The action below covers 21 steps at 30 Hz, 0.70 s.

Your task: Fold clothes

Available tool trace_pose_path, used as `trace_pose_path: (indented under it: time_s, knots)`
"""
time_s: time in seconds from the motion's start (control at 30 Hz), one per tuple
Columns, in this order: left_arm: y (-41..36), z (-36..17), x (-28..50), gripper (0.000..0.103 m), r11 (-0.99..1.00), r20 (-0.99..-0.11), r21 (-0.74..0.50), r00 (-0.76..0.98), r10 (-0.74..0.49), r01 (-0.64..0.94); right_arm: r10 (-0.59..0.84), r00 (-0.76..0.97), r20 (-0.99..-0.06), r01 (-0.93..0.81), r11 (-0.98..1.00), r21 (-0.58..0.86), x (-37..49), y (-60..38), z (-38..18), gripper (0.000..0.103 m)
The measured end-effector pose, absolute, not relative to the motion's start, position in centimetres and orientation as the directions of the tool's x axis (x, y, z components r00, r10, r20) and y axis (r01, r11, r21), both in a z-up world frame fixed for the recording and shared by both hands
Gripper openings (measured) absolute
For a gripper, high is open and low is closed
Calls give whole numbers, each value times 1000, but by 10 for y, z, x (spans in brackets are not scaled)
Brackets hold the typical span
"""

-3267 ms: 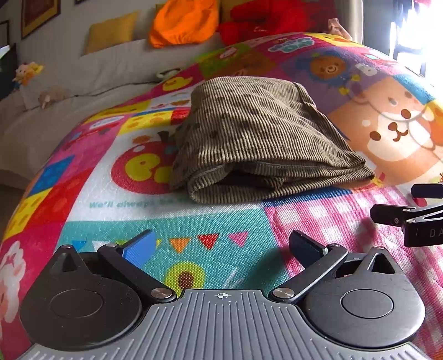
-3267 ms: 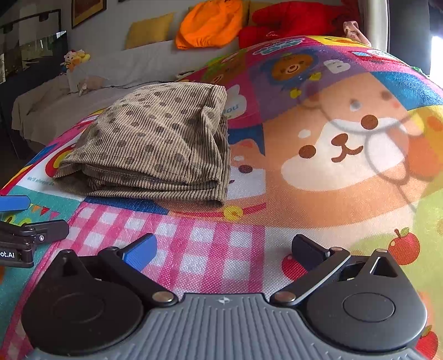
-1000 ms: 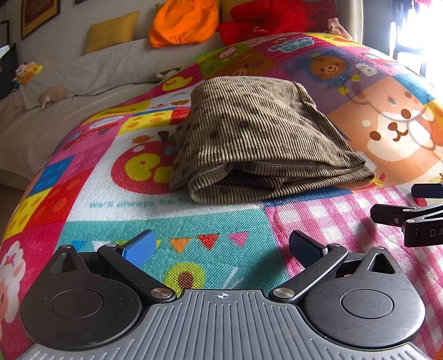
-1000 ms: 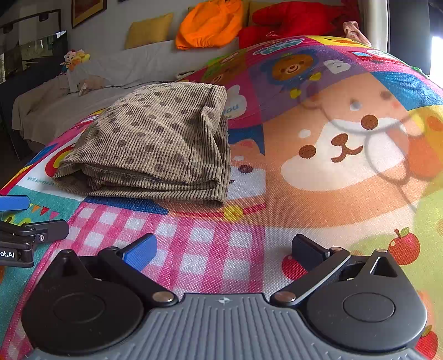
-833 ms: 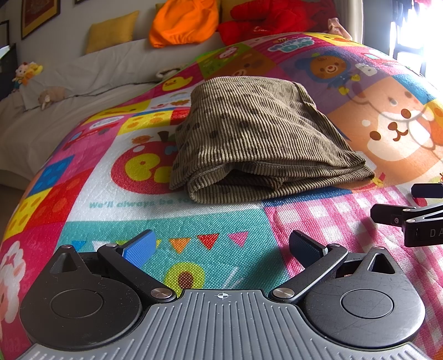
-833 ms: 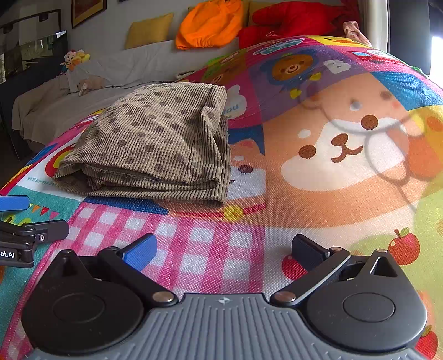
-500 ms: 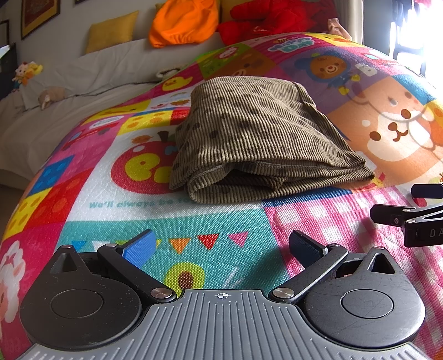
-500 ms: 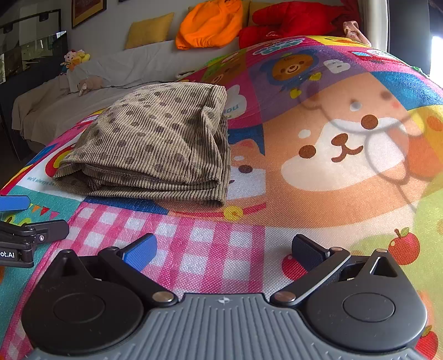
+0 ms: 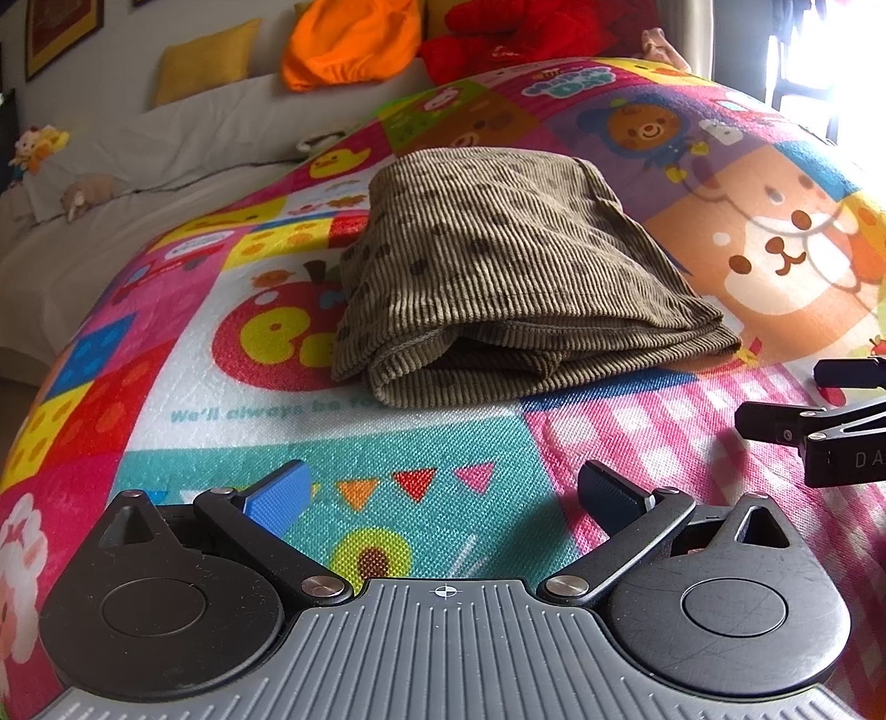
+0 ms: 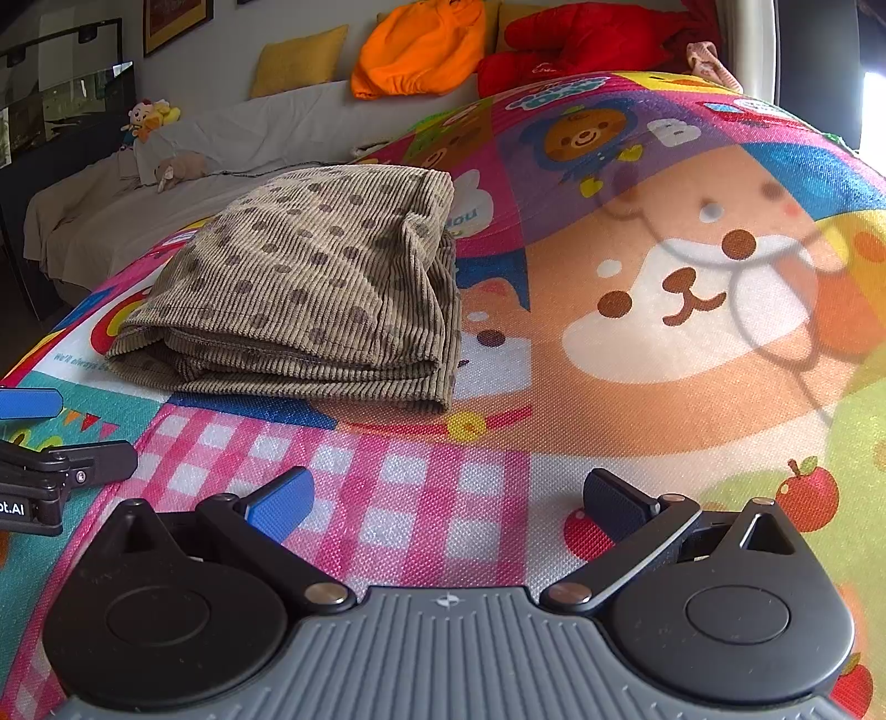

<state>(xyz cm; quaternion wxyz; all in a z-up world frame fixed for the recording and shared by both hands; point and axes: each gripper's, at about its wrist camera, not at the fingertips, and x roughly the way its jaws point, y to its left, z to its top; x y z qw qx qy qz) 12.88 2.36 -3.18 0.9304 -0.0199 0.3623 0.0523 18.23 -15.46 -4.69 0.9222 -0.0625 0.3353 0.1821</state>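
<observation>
A brown dotted corduroy garment (image 9: 498, 277) lies folded into a compact stack on the colourful cartoon play mat (image 9: 387, 454); it also shows in the right wrist view (image 10: 310, 293). My left gripper (image 9: 443, 493) is open and empty, low over the mat, a short way in front of the garment. My right gripper (image 10: 448, 498) is open and empty, in front of and to the right of the garment (image 10: 310, 293). Each gripper's fingers show at the edge of the other's view: the right one (image 9: 819, 410), the left one (image 10: 55, 437).
The play mat (image 10: 664, 387) covers the work surface. Behind it stands a sofa under a pale sheet (image 9: 138, 166) with a yellow cushion (image 9: 205, 61), an orange garment (image 9: 349, 39), a red garment (image 9: 515, 27) and soft toys (image 9: 39, 144). A bright window (image 9: 830, 50) is at the far right.
</observation>
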Motion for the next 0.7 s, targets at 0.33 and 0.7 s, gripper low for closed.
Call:
trace_pose_path:
  time_s: [0.33,0.7]
  knots:
    - [18,-31,126,103,989,-688,12,717,116,-149,294,709,-641,-378,926,6,183,-154,-47,103]
    - [17,-31,125,103,987,-679,11,723,126,-162,294,710,-640,-379,926,5,183,-154,-47,103]
